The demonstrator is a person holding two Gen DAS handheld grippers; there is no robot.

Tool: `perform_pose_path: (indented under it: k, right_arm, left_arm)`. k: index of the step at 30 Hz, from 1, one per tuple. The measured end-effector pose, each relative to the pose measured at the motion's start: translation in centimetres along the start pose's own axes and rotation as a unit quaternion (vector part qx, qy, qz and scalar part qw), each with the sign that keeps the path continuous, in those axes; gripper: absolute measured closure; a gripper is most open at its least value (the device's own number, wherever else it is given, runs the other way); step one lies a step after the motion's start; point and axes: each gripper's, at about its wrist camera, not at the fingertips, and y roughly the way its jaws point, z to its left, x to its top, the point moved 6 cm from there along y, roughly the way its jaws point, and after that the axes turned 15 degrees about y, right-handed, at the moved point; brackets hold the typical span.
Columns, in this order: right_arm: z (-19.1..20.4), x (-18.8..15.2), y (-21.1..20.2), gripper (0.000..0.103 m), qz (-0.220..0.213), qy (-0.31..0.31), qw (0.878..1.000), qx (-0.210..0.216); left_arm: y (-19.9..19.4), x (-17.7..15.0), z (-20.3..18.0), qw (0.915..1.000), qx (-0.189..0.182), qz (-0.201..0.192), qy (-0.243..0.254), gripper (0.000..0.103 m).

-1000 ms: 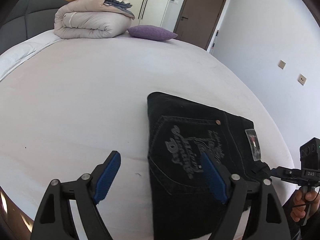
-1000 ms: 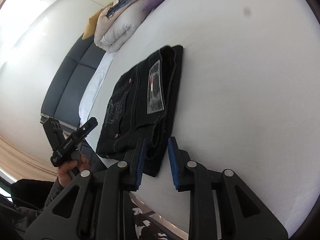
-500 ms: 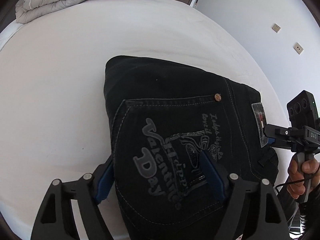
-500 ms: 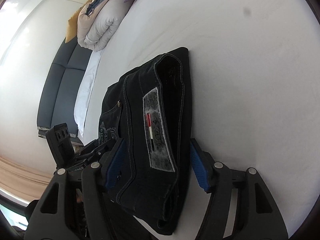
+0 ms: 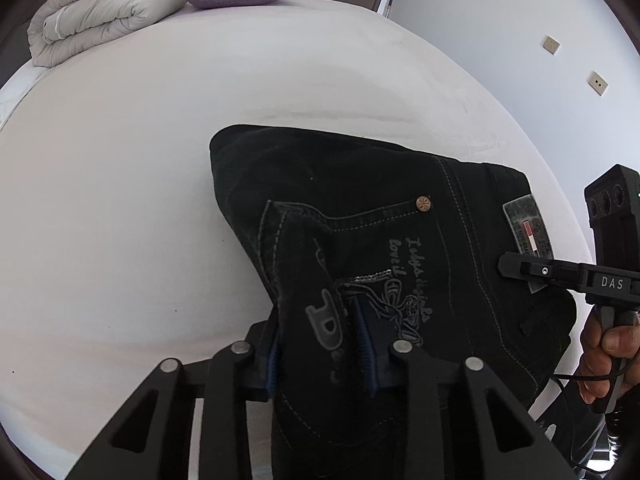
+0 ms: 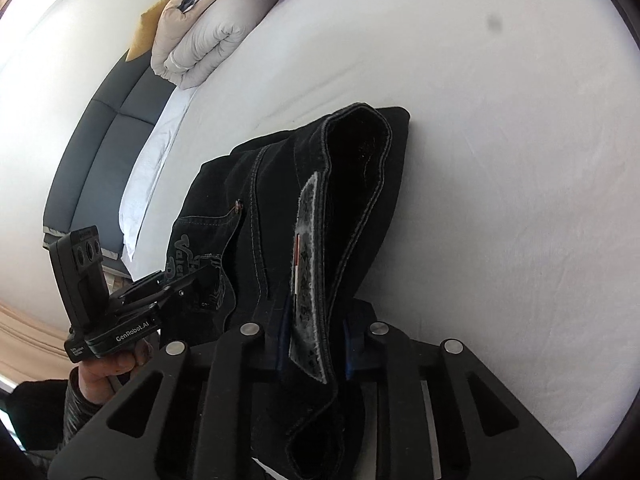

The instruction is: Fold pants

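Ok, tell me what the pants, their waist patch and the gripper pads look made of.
Pants: black denim by the look, matte, with pale contrast stitching and a metal rivet.
Waist patch: grey, rough and frayed at the edges, maybe leather or suede; hard to say.
Pads: blue, ridged, probably rubber or soft plastic, on black rigid plastic fingers.

Bare bed (image 5: 140,200) all round; only quilt (image 5: 104,16) (far end) obstructs.
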Motion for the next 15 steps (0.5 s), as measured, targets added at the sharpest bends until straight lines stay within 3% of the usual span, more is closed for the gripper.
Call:
perform_pose_path:
  k: [4, 15]
  right_arm:
    - [2.0, -0.3, -1.2, 0.087, -0.029, -0.042, 0.999, -0.008]
    - [5.0, 1.1, -6.4, 0.087, -0.087, -0.099, 0.991, 0.003]
  left_arm:
    - [-0.9, 0.0, 0.1, 0.9999, 0.009, -0.007, 0.005, 0.082]
    - [-4.5, 2.7, -1.5, 0.9985, 0.008, -0.053, 0.015, 0.083]
